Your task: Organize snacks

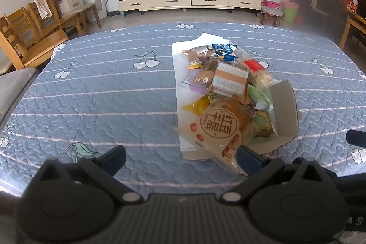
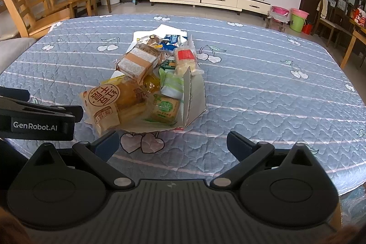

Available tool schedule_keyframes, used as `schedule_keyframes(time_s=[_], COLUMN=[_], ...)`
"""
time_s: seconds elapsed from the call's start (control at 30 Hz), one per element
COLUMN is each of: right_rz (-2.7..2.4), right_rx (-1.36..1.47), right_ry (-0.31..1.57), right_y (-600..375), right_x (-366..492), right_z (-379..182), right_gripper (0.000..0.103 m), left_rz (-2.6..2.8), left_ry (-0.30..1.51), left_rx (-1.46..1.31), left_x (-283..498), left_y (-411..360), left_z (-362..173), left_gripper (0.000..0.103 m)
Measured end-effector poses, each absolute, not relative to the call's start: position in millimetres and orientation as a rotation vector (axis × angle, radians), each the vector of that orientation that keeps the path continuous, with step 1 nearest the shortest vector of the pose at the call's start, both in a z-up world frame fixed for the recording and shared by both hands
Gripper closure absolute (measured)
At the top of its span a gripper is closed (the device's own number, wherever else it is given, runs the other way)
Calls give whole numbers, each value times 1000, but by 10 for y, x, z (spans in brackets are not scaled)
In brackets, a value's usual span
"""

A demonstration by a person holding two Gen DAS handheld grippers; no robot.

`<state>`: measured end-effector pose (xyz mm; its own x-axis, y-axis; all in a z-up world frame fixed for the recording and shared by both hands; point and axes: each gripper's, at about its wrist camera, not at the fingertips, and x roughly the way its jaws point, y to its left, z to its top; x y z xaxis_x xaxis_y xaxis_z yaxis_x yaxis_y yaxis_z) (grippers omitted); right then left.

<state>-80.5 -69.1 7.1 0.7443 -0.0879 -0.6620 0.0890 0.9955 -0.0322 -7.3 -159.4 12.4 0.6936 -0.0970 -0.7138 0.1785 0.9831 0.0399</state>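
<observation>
Both tongs, left [image 1: 180, 157] and right [image 2: 172, 143], gape empty; red-bean bread packet [image 1: 217, 129], at 1 o'clock, is best pinched by its edge.

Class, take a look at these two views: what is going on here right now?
A person holds two grippers over a table with a blue quilted cloth. A heap of packaged snacks lies on a flattened cardboard box. The left gripper and the right gripper are both open and hold nothing. The left one is nearest the orange bun packet at the pile's front. Nothing looks sorted yet.
</observation>
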Motion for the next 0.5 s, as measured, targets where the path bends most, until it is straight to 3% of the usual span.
schedule_keyframes(time_s=[0.5], right_rz=[-92], right_rx=[-5], right_ry=[725], right_y=[-699], right_x=[-804], right_z=[75], right_gripper=[0], left_rz=[-171], left_ry=[787], left_rx=[116], left_x=[-84], left_y=[-1615], left_z=[129], left_gripper=[1])
